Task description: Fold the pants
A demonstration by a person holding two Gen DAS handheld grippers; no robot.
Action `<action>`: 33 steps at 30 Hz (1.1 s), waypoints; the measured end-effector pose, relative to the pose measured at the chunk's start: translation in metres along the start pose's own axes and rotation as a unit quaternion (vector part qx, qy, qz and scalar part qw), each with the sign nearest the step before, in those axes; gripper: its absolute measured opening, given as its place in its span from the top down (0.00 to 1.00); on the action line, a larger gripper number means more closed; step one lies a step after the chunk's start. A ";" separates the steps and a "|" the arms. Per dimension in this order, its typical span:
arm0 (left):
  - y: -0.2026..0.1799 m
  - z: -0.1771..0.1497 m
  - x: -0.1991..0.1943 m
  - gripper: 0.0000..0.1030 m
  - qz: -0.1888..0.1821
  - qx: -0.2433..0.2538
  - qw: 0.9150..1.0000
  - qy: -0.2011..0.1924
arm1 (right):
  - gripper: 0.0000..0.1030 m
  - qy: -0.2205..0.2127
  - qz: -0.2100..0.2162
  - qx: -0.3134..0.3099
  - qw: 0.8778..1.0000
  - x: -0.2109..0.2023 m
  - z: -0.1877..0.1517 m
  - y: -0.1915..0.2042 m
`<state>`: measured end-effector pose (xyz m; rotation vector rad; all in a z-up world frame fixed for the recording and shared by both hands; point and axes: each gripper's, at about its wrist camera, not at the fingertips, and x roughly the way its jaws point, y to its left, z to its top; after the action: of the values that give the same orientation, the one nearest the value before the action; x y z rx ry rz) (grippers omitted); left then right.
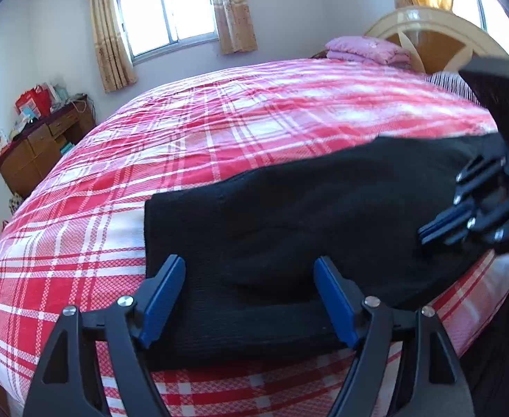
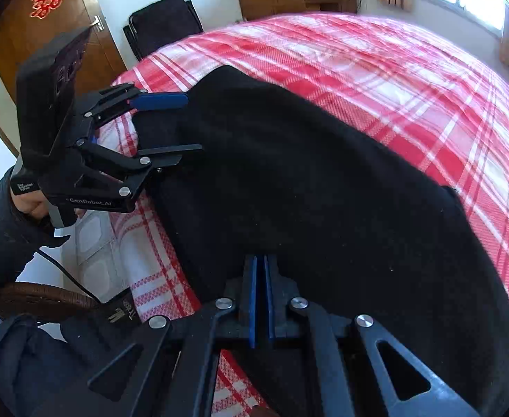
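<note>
Bed (image 1: 219,132) w/ red-and-white plaid cover fills most of both views; wooden headboard (image 1: 438,38) at far right in left wrist view, w/ a folded pink blanket (image 1: 365,50) in front of it. Black pants (image 1: 306,215) lie along the near edge of bed, spread flat-ish in a long band, one squared end toward the left; in right wrist view they bulge up in the middle (image 2: 306,191). Wooden dresser (image 1: 42,146) against the wall by the curtained window (image 1: 167,14), cluttered on top. Brown door (image 2: 46,24) w/ red ornament and a dark chair (image 2: 164,24) beyond the bed's far corner. Left tongs (image 1: 249,299) wide apart, blue pads either side of the pants' near edge, fabric between them but not pinched; same tongs seen from the side (image 2: 185,123). Right tongs (image 2: 261,260) closed tight, pads pressed together on the pants' near hem
</note>
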<state>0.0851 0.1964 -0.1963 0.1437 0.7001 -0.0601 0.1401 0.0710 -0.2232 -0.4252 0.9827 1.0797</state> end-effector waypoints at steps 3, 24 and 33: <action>-0.003 0.005 -0.008 0.22 -0.032 -0.027 0.999 -0.018 | 0.72 -0.014 -0.011 0.037 0.999 -0.029 -0.007 -0.014; -0.042 -0.002 0.008 0.19 -0.045 0.035 0.997 0.051 | 0.44 -0.051 0.015 0.129 0.990 -0.110 -0.131 -0.057; -0.037 0.010 -0.009 0.19 -0.046 0.017 0.998 0.031 | 0.42 -0.066 -0.011 0.142 0.988 -0.131 -0.143 -0.060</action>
<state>0.0808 0.1580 -0.1875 0.1459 0.7679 -0.1565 0.1114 -0.1286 -0.1989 -0.1304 0.9929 0.9187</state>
